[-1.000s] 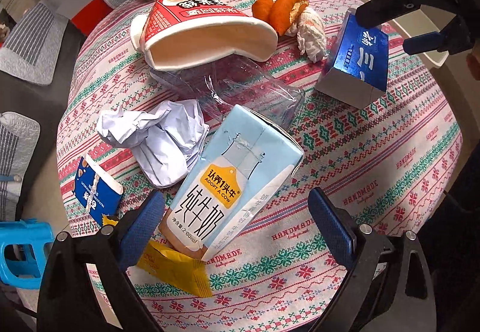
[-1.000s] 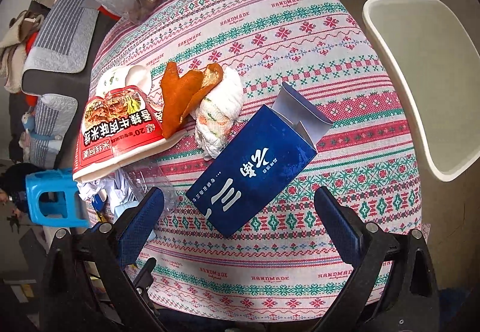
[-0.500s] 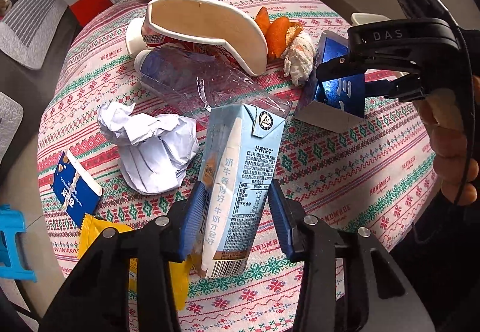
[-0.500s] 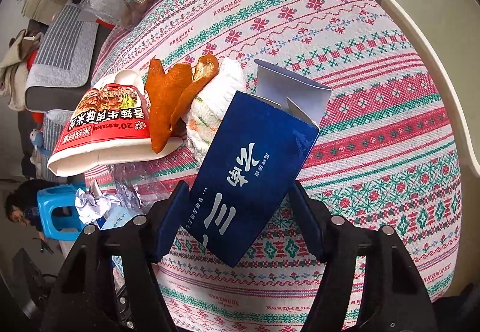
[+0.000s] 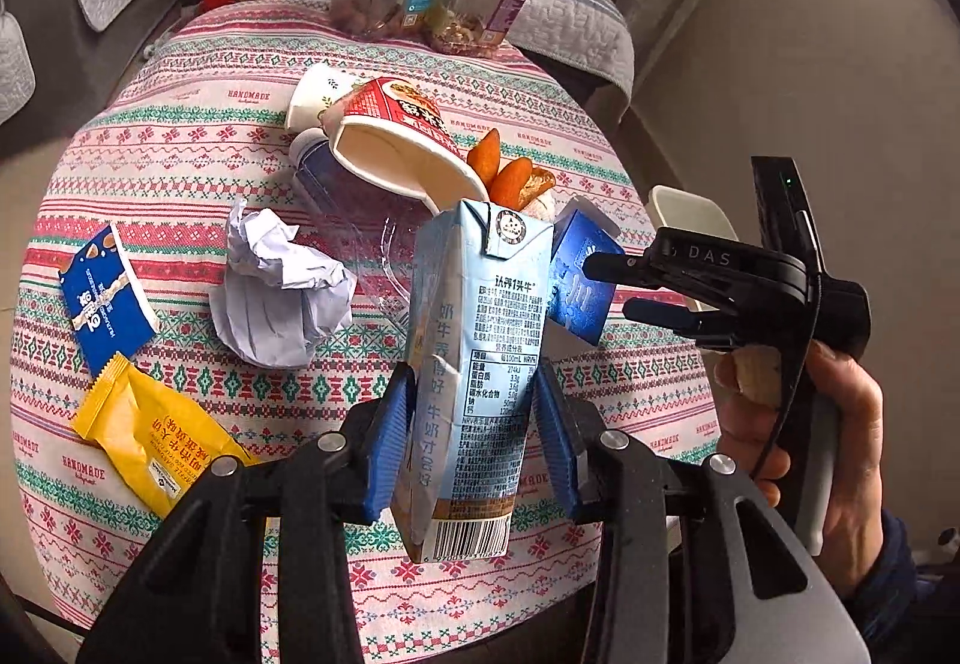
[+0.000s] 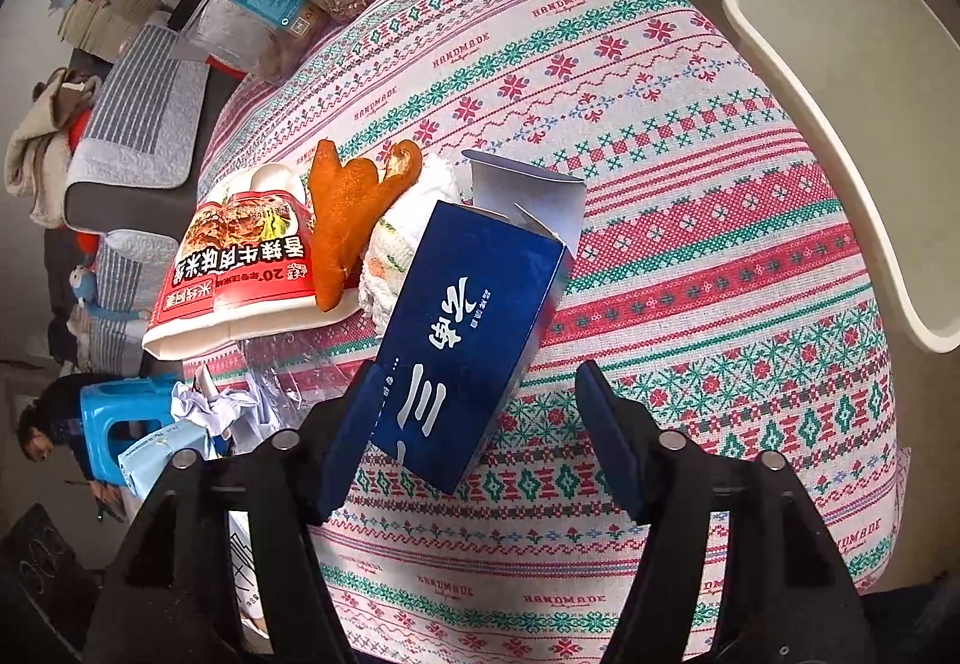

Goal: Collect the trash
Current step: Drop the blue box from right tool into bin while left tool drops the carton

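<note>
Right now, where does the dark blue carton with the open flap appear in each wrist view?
Left wrist view: the dark blue carton sits right of centre, partly hidden behind the milk carton, at the tip of the right gripper.
Right wrist view: it fills the lower centre, tilted, flap up, between the jaws.
Shared landmark: the orange peel beside the red noodle cup.

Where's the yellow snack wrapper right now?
In the left wrist view, the yellow snack wrapper lies at the table's near-left edge, just below the small blue packet.
</note>
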Demonstrator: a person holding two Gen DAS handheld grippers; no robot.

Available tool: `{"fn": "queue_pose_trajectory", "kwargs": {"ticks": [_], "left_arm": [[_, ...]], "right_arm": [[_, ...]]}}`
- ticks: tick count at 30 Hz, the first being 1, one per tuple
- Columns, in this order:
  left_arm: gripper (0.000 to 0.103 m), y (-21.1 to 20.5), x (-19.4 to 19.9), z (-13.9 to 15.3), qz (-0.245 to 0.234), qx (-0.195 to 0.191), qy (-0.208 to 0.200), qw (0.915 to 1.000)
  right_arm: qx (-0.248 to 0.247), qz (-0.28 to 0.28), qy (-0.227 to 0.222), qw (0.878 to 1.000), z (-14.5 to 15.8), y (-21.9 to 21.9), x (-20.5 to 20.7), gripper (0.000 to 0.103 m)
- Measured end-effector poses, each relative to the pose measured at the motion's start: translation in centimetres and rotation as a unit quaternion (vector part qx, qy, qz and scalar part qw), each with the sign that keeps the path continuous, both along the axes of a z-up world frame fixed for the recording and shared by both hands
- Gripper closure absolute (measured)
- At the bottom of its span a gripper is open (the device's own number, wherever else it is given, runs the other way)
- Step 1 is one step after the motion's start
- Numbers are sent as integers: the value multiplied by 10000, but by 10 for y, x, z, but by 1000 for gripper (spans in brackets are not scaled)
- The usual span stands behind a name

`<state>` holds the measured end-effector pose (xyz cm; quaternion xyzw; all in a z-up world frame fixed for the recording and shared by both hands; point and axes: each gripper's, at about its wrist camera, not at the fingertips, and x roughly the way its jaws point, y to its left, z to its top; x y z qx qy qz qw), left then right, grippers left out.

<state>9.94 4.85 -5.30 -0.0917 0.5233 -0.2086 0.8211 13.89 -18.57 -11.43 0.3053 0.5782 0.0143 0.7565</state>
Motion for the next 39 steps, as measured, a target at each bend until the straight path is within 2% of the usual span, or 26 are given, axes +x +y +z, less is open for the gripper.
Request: {"fn": "queue_pose_trajectory", "kwargs": {"ticks": [4, 6, 9, 10, 12, 14, 17, 18, 19, 20, 21, 24, 26, 27, 28, 29, 32, 35, 39], "left_arm": [[63, 2, -2, 4, 207, -37, -127, 9997], [63, 3, -2, 6, 283, -142, -150, 9994], [63, 12, -2, 10, 421, -365, -192, 9983], [63, 14, -2, 12, 461, -436, -215, 9978], [63, 18, -1, 17, 505, -607, -260, 9965], [63, 16, 0, 20, 517, -716, -284, 9957], [63, 11, 3, 20, 575, -682, -309, 9955], [63, 10, 4, 21, 624, -686, -304, 9952], [63, 10, 4, 21, 683, -695, -320, 9947], [63, 11, 4, 23, 722, -703, -358, 9943], [63, 10, 3, 25, 747, -694, -406, 9940], [63, 10, 4, 25, 824, -687, -437, 9933], [63, 9, 5, 21, 865, -629, -389, 9935], [63, 9, 5, 19, 881, -615, -364, 9935], [63, 9, 6, 18, 880, -616, -342, 9936], [63, 8, 6, 17, 881, -609, -337, 9937], [63, 8, 4, 19, 907, -621, -361, 9933], [63, 4, 4, 21, 886, -688, -385, 9929], [63, -11, 5, 23, 735, -847, -386, 9929]], "right_arm": [[-244, 131, -77, 9996, -5, 17, 14, 27], [-403, 207, 44, 9990, -13, 27, 20, 39], [-292, 57, 167, 9994, -12, 25, 14, 48], [-244, 69, 147, 9996, -9, 24, 10, 55], [-55, 82, 25, 9999, 2, 17, 2, 78], [-19, 196, 16, 9998, 10, 12, -2, 92], [-86, 372, 44, 9993, 7, 5, 0, 91], [-183, 276, 76, 9994, 6, 3, 1, 81], [-251, 114, 74, 9996, 6, -2, -4, 67], [-220, -21, 25, 9998, 6, -3, -5, 31], [-170, -77, -55, 9998, 7, -2, -4, 16], [-312, 73, -242, 9992, 6, 18, 9, 17], [-754, 349, -158, 9964, 0, 36, 18, 19], [-844, 465, -59, 9953, -8, 44, 20, 32], [-772, 489, 98, 9958, -16, 44, 19, 34], [-590, 371, 186, 9974, -21, 42, 16, 41], [-372, 123, 250, 9989, -18, 26, 8, 51], [22, -38, 244, 9997, -6, 4, -8, 55], [213, -42, 36, 9998, 15, -20, -27, 57]]}}
